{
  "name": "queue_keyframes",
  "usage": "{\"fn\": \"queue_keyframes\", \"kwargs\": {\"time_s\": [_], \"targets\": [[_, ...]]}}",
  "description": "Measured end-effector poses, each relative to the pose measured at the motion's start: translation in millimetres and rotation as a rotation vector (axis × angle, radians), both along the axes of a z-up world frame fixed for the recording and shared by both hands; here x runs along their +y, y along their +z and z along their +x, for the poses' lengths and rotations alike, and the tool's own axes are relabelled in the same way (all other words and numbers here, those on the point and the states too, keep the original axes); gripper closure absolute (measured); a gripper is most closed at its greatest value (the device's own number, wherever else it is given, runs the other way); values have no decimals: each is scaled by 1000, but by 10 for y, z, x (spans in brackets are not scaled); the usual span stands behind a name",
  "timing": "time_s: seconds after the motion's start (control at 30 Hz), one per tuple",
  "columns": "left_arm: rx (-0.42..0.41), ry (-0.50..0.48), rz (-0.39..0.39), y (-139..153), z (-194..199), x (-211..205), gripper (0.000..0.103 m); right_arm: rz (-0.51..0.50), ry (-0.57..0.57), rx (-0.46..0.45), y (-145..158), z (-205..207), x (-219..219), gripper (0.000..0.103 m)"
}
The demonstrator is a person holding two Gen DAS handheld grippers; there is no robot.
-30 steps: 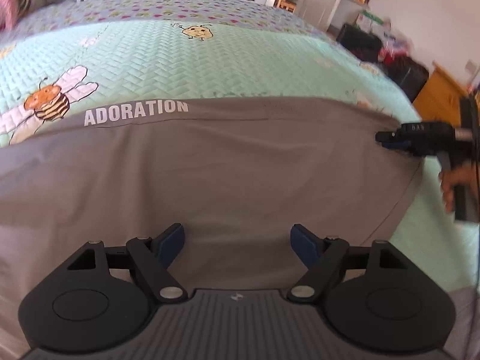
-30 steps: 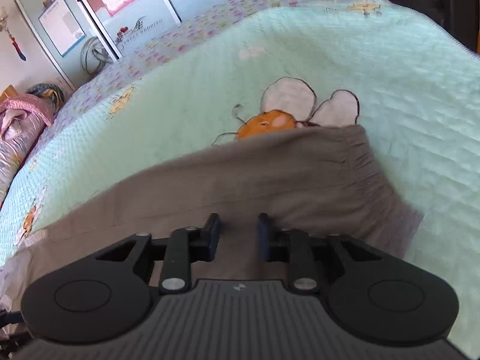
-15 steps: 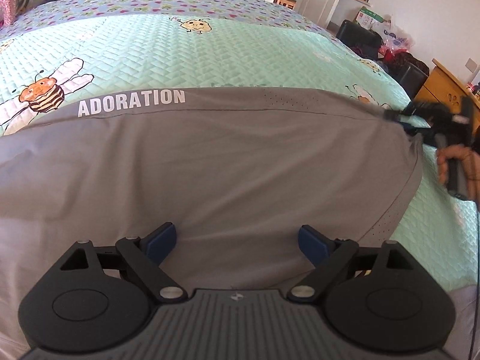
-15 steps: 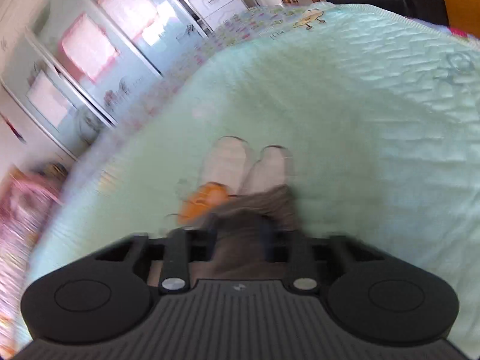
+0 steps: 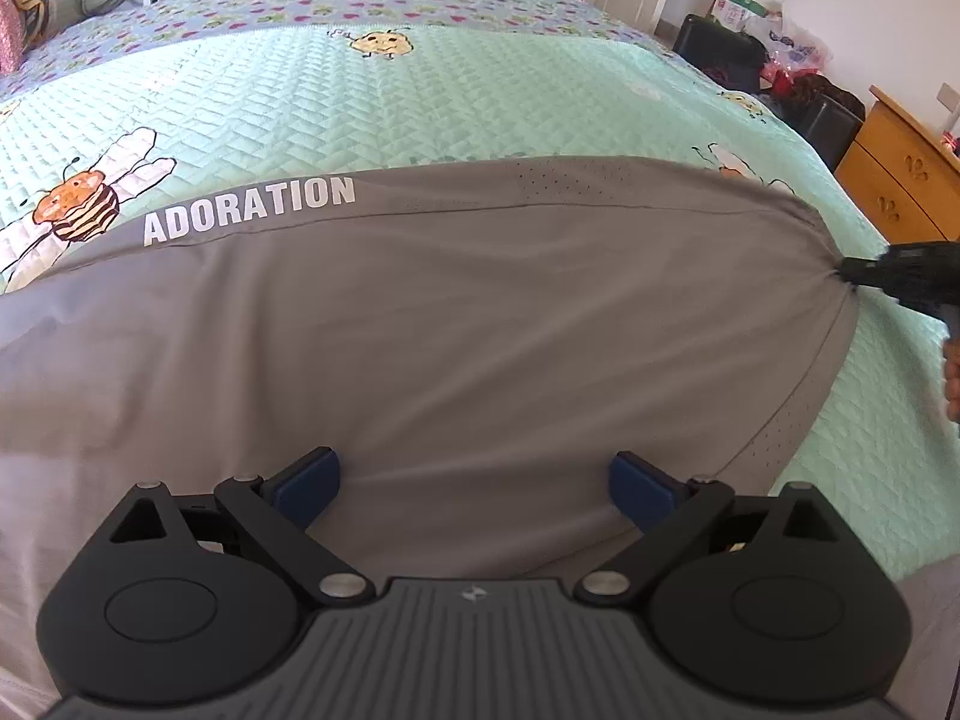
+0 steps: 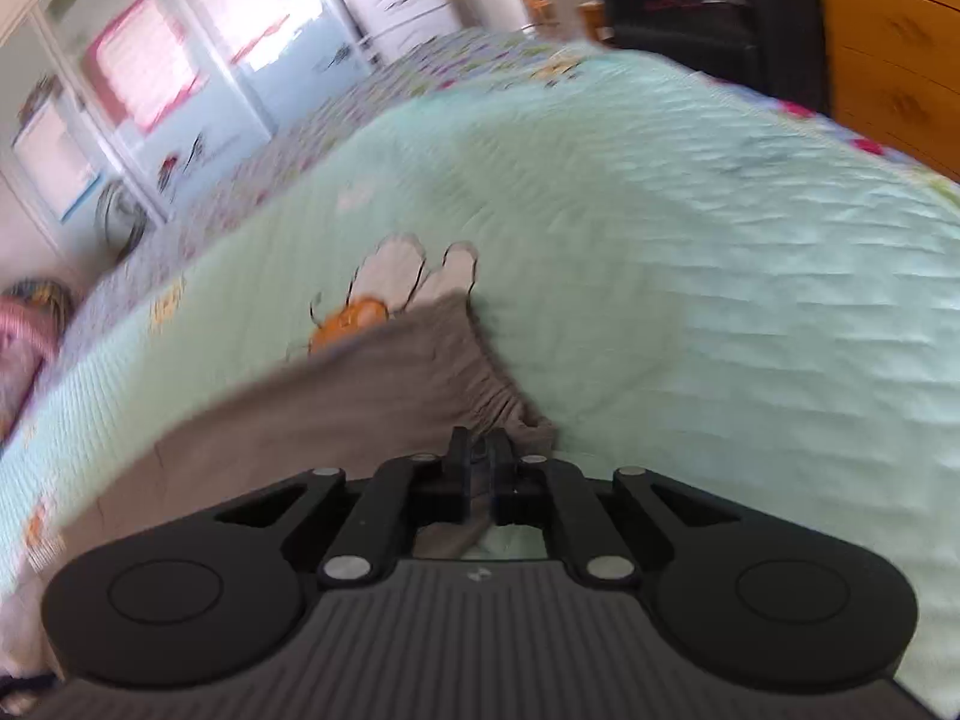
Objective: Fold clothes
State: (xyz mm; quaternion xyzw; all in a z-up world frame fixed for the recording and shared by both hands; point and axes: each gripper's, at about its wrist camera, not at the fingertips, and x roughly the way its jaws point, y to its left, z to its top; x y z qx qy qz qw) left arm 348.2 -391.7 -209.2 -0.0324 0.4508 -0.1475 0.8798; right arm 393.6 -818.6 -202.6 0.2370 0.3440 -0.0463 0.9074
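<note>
- Left wrist view: left gripper [image 5: 474, 483], black linkage with blue pads, jaws have just been opening and now stand about as wide as they go. Nothing pinched; cloth lies flat under the gap, pads clear of it.
- Grey smooth synthetic shorts with white "ADORATION" print [image 5: 420, 330] spread across the mint-green quilted bedspread with cartoon bees [image 5: 420, 90], filling centre frame. Print sits at 10 o'clock, perforated mesh patches at 1 and 4 o'clock.
- Right gripper [image 5: 852, 276] at 3 o'clock bites the shorts' edge; fabric puckers toward it, so it is under tension.
- Right wrist view (motion-blurred): jaws nearly closed on the gathered elastic waistband [image 6: 480, 384], which runs toward 12 o'clock from the pads.
- Step, as I read it: pull the waistband end taut to flatten before folding.
- To do it well: pull level and low, keep tension even, stop before the cloth slides on the quilt. Slick weave may slip.
- Left should re-pinch the near edge at 6 o'clock as anchor.
</note>
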Motion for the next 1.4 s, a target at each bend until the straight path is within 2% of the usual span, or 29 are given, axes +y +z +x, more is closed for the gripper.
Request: {"fn": "queue_keyframes", "kwargs": {"time_s": [0.13, 0.2, 0.23, 0.27, 0.33, 0.37, 0.4, 0.43, 0.47, 0.57, 0.67, 0.8, 0.9, 0.97, 1.03, 1.1, 1.2, 1.3, 1.4], "targets": [[26, 51, -69, 50, -1, 97, 4, -36, 113, -75, 129, -49, 131, 66], [33, 95, -144, 104, -43, 199, 10, -65, 111, 0, 33, -27, 124, 69], [25, 111, -184, 160, -96, 270, 12, -70, 88, 20, -2, -33, 95, 75], [11, 123, -216, 227, -162, 344, 15, -76, 66, 40, -37, -40, 66, 73], [-18, 147, -281, 362, -292, 492, 16, -4, 68, -64, 62, -169, 55, 69], [-44, 162, -300, 441, -391, 576, 16, -6, 108, -83, 56, -180, 92, 66], [-68, 181, -315, 515, -507, 672, 15, -24, 109, -47, 3, -158, 98, 59], [-81, 201, -335, 568, -616, 775, 15, -44, 106, -6, -54, -134, 100, 67], [-84, 223, -363, 606, -735, 891, 15, -64, 103, 35, -111, -109, 103, 67], [-63, 268, -389, 639, -1073, 1231, 15, 51, 21, -53, 78, -352, 40, 65], [-39, 299, -329, 593, -1365, 1502, 15, 135, 117, -143, 269, -804, 230, 63], [18, 295, -307, 455, -1656, 1670, 15, 254, 358, -185, 376, -1447, 693, 54], [45, 243, -301, 368, -1778, 1636, 15, 301, 593, -168, 390, -1827, 1299, 54], [37, 202, -270, 353, -1788, 1543, 15, 331, 744, -117, 324, -1964, 1699, 54], [30, 191, -247, 348, -1791, 1456, 15, 297, 786, -84, 264, -2096, 1938, 54], [20, 174, -260, 365, -1799, 1397, 15, 255, 781, -72, 233, -2247, 2026, 54], [-62, 84, -194, 447, -1807, 1191, 15, 204, 627, -116, 300, -2676, 1758, 51], [-156, -105, -64, 472, -1733, 791, 15, 63, 443, -141, 400, -3123, 1346, 40], [-241, -315, 74, 446, -1637, 379, 15, 2, 320, -126, 440, -3436, 924, 39]]}}
